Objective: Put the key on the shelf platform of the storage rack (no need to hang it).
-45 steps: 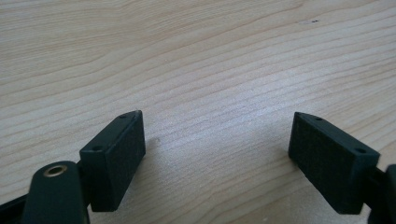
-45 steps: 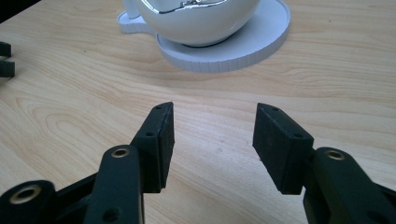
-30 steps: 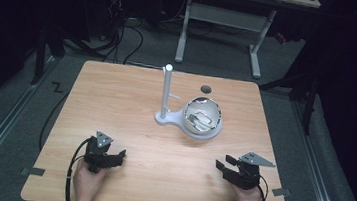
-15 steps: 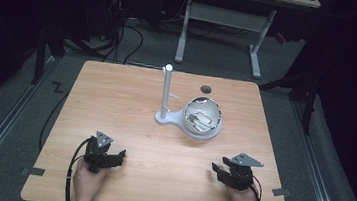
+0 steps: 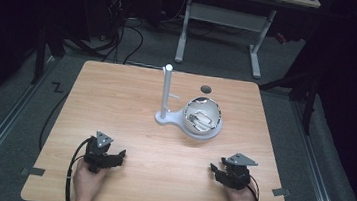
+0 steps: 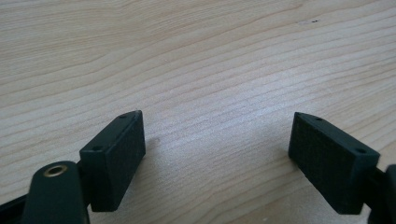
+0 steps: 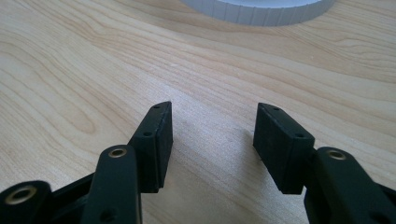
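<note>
Since a second ago the right gripper (image 5: 216, 171) has been shifted slightly left along the near edge, jaws parted and empty like the left gripper (image 5: 119, 156), while the white stand (image 5: 166, 95) with the shiny bowl (image 5: 201, 117) sits untouched at the table's far middle, so a reach is judged merely beginning.

The right gripper (image 5: 215, 172) has slid left and slightly nearer the person; its jaws perhaps narrowed.

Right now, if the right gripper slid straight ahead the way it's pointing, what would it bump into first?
Probably the white stand base. The right gripper has open jaws low over bare wooden table, and the base's ribbed rim lies ahead, slightly to one side, so it might only clip it.
</note>
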